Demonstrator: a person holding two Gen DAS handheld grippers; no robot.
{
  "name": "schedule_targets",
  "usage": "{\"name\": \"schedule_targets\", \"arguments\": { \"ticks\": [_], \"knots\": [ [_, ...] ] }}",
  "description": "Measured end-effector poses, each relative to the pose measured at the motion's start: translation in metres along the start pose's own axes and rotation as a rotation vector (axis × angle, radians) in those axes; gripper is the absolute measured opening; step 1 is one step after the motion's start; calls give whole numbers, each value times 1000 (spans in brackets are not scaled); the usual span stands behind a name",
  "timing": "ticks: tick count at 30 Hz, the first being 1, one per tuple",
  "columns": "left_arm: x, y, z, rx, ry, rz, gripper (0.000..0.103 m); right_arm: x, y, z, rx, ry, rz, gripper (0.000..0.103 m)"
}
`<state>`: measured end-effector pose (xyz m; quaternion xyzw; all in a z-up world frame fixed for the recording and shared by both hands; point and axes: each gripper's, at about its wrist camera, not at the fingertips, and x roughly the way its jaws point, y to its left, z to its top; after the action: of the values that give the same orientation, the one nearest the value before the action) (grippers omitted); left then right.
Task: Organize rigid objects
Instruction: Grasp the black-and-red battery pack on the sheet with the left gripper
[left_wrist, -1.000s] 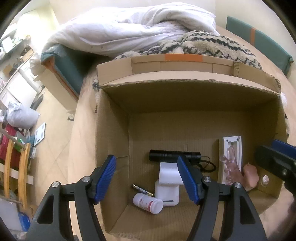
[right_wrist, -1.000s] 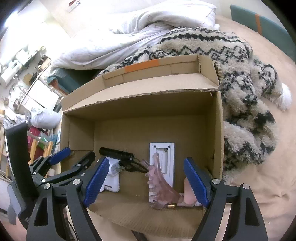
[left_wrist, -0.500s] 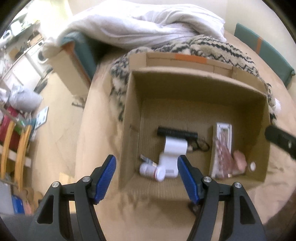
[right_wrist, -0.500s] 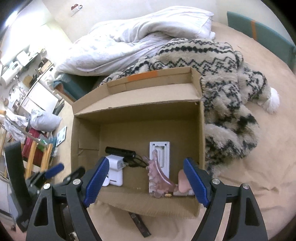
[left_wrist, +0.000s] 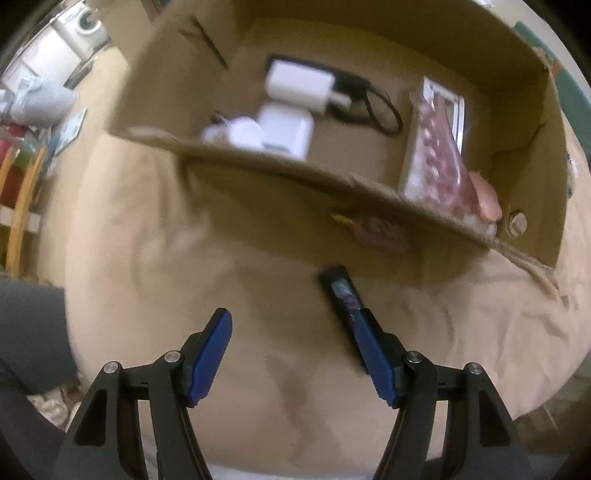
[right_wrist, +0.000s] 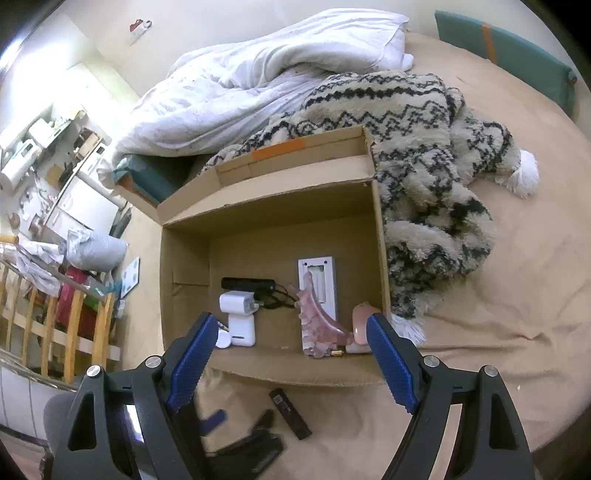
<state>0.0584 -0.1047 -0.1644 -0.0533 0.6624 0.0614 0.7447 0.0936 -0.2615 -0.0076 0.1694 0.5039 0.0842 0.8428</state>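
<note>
Rigid objects sit inside an open cardboard box (right_wrist: 273, 206) that rests on a bed covered with a tan sheet (right_wrist: 498, 288). Surveyed from the right wrist view, left to right: a wooden railing (right_wrist: 74, 332) and cluttered shelving stand on the floor beside the bed; a white duvet (right_wrist: 258, 81) lies bunched at the far end; a black-and-cream patterned blanket (right_wrist: 424, 147) lies against the box's right wall; a teal cushion (right_wrist: 506, 48) sits at the far right edge.

Box contents, left to right: a white bottle (right_wrist: 223, 338), a white charger (right_wrist: 240, 317), a black flashlight (right_wrist: 247, 284) behind it, a white rectangular panel (right_wrist: 325, 273) with a pink comb-like piece (right_wrist: 314, 321) lying over it, and a pink rounded item (right_wrist: 360, 321) in the right corner.

Outside the box, a slim black stick-shaped item (left_wrist: 341, 295) lies on the sheet just before the near wall.

Left gripper (left_wrist: 291, 354) hovers low over the sheet, jaws released and empty, its right finger overlapping the black item's near end in view; actual contact cannot be confirmed. That view is motion-blurred. Right gripper (right_wrist: 288, 362) is held above the box's near edge, jaws spread, grasping nothing.
</note>
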Motion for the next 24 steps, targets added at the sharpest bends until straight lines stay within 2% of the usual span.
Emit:
{"name": "schedule_targets", "arguments": {
  "ticks": [2, 6, 10, 12, 15, 17, 22, 24],
  "knots": [
    [5, -7, -5, -32, 7, -3, 66, -3, -2, -1, 9, 1, 6, 87],
    [11, -17, -10, -72, -2, 37, 66, -8, -2, -1, 14, -3, 11, 87],
    [22, -27, -14, -82, 16, 65, 64, -11, -2, 0, 11, -9, 20, 87],
    [27, -31, -16, -67, 21, 77, 56, -9, -2, 0, 16, -2, 19, 87],
    [29, -37, -17, -58, 16, 50, 39, -6, -3, 1, 20, 4, 22, 87],
    [31, -43, -16, -47, 15, 36, 22, -5, -3, 1, 20, 9, 22, 87],
    [30, -43, -17, -18, 31, 9, 18, -5, 3, 0, 9, 13, 20, 87],
    [29, -30, -11, -6, 26, 20, 18, -6, 6, -1, -1, 13, 16, 87]
  ]
}}
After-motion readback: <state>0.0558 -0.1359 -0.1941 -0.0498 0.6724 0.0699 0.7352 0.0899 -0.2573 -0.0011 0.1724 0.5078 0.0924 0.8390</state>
